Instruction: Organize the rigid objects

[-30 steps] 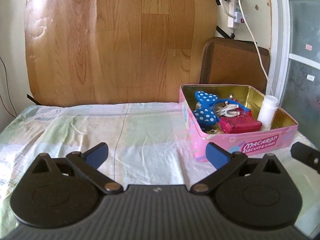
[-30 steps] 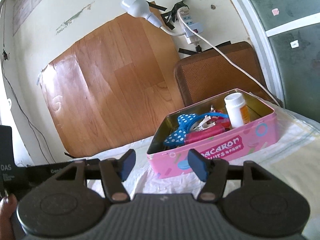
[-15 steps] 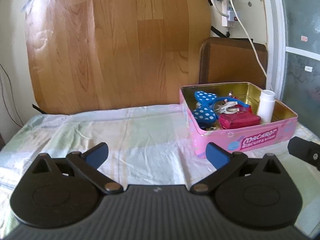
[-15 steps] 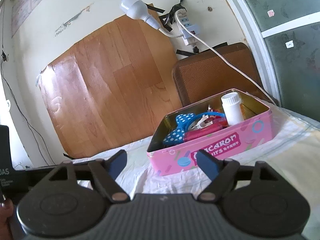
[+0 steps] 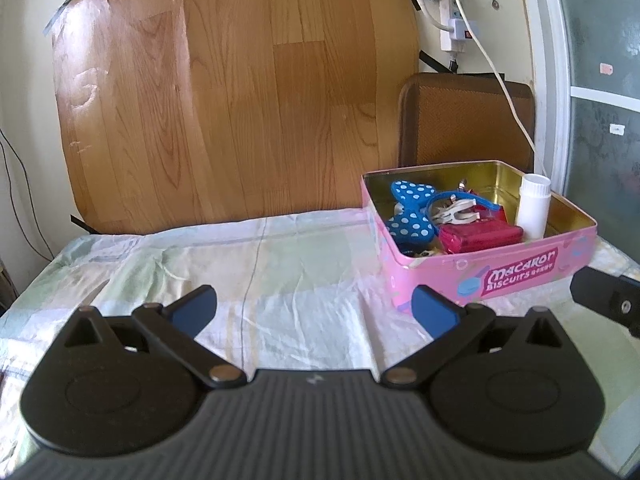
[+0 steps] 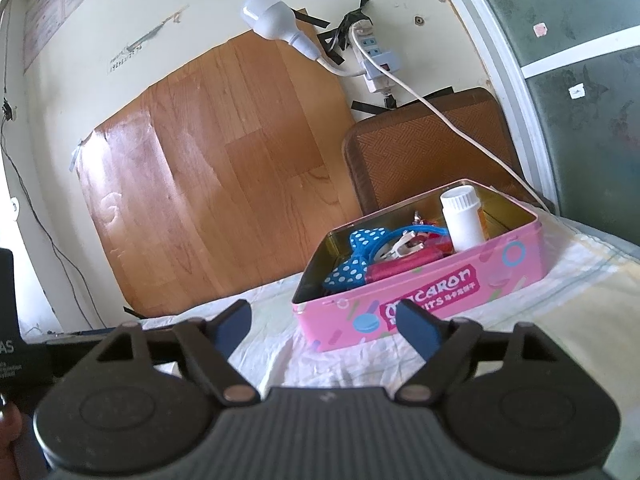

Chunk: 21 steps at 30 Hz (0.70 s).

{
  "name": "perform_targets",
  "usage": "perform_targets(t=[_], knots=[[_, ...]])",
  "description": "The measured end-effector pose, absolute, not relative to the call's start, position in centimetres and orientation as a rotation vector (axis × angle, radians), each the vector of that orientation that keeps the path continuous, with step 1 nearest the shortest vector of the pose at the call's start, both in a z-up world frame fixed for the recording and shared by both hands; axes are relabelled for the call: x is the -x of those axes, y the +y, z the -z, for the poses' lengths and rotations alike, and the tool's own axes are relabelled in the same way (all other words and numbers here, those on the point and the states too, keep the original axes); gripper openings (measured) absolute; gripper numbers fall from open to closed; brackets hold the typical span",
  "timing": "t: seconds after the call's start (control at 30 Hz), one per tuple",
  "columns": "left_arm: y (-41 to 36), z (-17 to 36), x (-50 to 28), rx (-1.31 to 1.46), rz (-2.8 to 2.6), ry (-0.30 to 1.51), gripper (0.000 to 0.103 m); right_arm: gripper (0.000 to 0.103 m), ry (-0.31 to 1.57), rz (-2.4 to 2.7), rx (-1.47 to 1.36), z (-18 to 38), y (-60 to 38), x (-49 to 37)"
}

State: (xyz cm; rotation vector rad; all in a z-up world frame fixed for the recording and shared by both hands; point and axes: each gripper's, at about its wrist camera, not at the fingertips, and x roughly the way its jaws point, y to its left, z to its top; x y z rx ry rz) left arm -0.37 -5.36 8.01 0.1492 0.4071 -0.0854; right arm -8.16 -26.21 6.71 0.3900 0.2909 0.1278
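A pink biscuit tin (image 5: pixel 500 276) (image 6: pixel 424 292) stands open on the cloth-covered table. Inside it are a blue polka-dot bow (image 5: pixel 410 212) (image 6: pixel 352 264), a white clip (image 5: pixel 456 212), a red pouch (image 5: pixel 480 236) (image 6: pixel 400 266) and an upright white bottle (image 5: pixel 534 206) (image 6: pixel 462 218). My left gripper (image 5: pixel 314 308) hovers open over the cloth, left of the tin, with nothing between its fingers. My right gripper (image 6: pixel 326 324) sits just in front of the tin's near wall; its jaws are opening and hold nothing.
A wooden board (image 5: pixel 240 92) and a brown woven mat (image 5: pixel 468 120) lean on the wall behind the table. A power strip with a white cord (image 6: pixel 376 68) hangs above the tin. A window frame (image 5: pixel 556 80) borders the right side.
The right gripper's jaws have spread wider. The left wrist view has rolled slightly and now sees the tin from a bit higher; the tin's contents have not moved.
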Motion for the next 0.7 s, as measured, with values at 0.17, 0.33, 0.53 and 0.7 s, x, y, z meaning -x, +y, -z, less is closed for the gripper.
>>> perform_targets(t=[0.17, 0.33, 0.53, 0.7], knots=[[-5.41, -7.84, 0.33, -0.143, 0.096, 0.426, 0.103, 0.085, 0.296, -0.127, -0.392, -6.5, -26.22, 8.14], [-5.44, -7.7, 0.29, -0.141, 0.107, 0.438, 0.103, 0.085, 0.301, -0.127, -0.397, -6.36, -26.3, 8.12], [-5.42, -7.4, 0.01, -0.134, 0.123, 0.462, 0.103, 0.085, 0.309, -0.125, -0.402, -6.15, -26.37, 7.99], [-5.31, -7.28, -0.1, -0.119, 0.148, 0.472, 0.103, 0.085, 0.315, -0.122, -0.404, -5.96, -26.32, 7.94]])
